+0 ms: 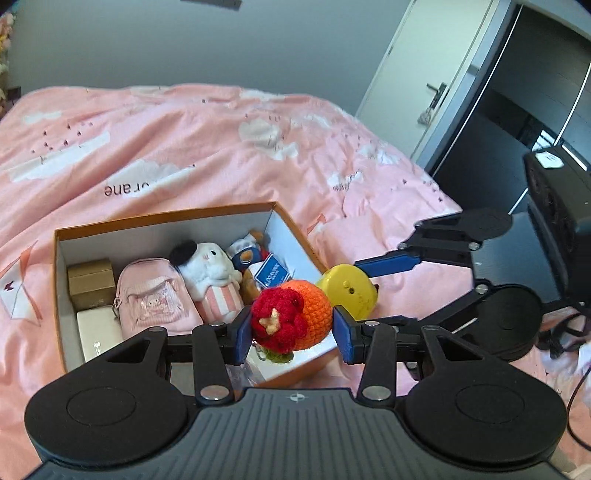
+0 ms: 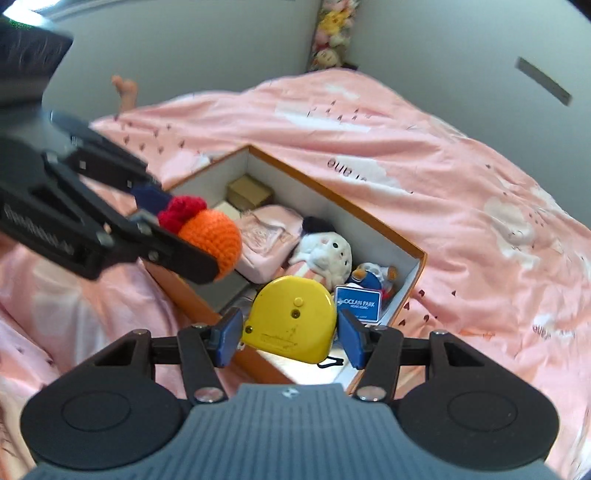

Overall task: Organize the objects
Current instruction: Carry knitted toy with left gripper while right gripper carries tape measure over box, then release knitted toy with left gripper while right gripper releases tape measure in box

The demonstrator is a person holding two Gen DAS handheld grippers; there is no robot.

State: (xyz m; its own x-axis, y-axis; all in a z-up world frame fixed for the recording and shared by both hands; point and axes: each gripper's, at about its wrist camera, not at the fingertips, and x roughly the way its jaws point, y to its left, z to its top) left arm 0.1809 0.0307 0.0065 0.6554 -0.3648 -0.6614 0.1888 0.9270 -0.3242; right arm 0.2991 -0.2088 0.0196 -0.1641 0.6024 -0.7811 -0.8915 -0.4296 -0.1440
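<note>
An open orange box (image 1: 166, 218) with a white inside lies on the pink bed. It holds a pink pouch (image 1: 149, 295), a white plush (image 1: 212, 273), small cartons and a blue card. My left gripper (image 1: 291, 326) is shut on an orange and red crochet ball (image 1: 295, 317) and holds it above the box's near right corner. My right gripper (image 2: 290, 334) is shut on a yellow tape measure (image 2: 291, 319) and holds it over the box's near end (image 2: 410, 258). The tape measure also shows in the left wrist view (image 1: 349, 290), the ball in the right wrist view (image 2: 207, 229).
The pink duvet (image 1: 221, 147) covers the bed around the box. A white door (image 1: 417, 74) and a dark doorway stand at the far right in the left view. Dark equipment and cables (image 1: 561, 328) lie by the bed's right edge. Plush toys (image 2: 332, 33) hang in the room corner.
</note>
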